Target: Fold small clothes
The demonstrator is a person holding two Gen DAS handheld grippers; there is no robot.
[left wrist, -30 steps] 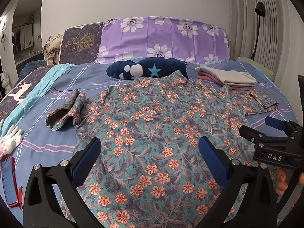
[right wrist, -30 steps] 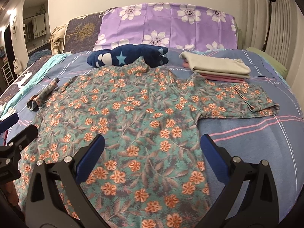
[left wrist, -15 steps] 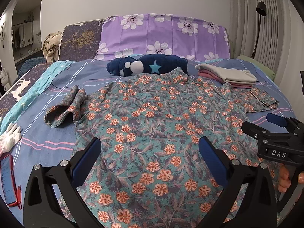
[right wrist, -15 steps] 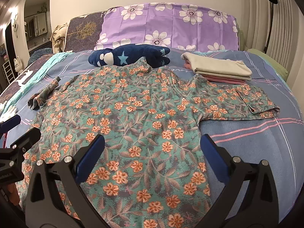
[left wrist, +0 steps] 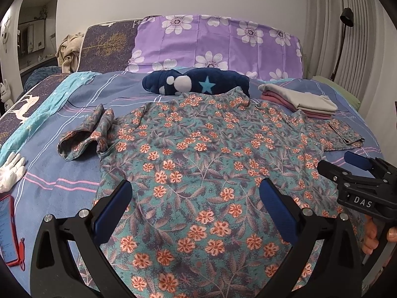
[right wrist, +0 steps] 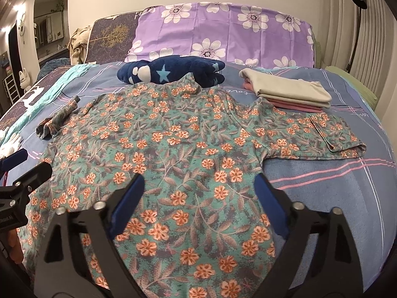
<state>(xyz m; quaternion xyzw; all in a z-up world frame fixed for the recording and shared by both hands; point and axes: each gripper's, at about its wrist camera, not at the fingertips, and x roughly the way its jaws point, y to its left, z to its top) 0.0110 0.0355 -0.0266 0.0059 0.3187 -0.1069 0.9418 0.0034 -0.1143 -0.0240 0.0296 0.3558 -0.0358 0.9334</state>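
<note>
A teal shirt with orange flowers (left wrist: 198, 149) (right wrist: 173, 149) lies spread flat on the bed, collar toward the pillows. Its left sleeve (left wrist: 86, 134) is bunched up and its right sleeve (right wrist: 322, 134) lies flat. My left gripper (left wrist: 196, 198) hovers open over the shirt's lower left part. My right gripper (right wrist: 198, 188) is over the lower right part near the side hem. Its jaws are closing, with only flat cloth below the gap and nothing pinched. Each gripper shows at the edge of the other's view: right gripper (left wrist: 357, 173), left gripper (right wrist: 19, 168).
A folded stack of grey and pink clothes (right wrist: 287, 92) sits at the back right. A navy star cushion (left wrist: 198, 82) lies by the collar, with a purple flowered pillow (left wrist: 218, 39) behind it. A white glove (left wrist: 10, 171) and a red phone (left wrist: 7, 231) lie at the left edge.
The right gripper's jaws have drawn closer together. Both grippers have stayed over the shirt's lower part, and the shirt has not moved.
</note>
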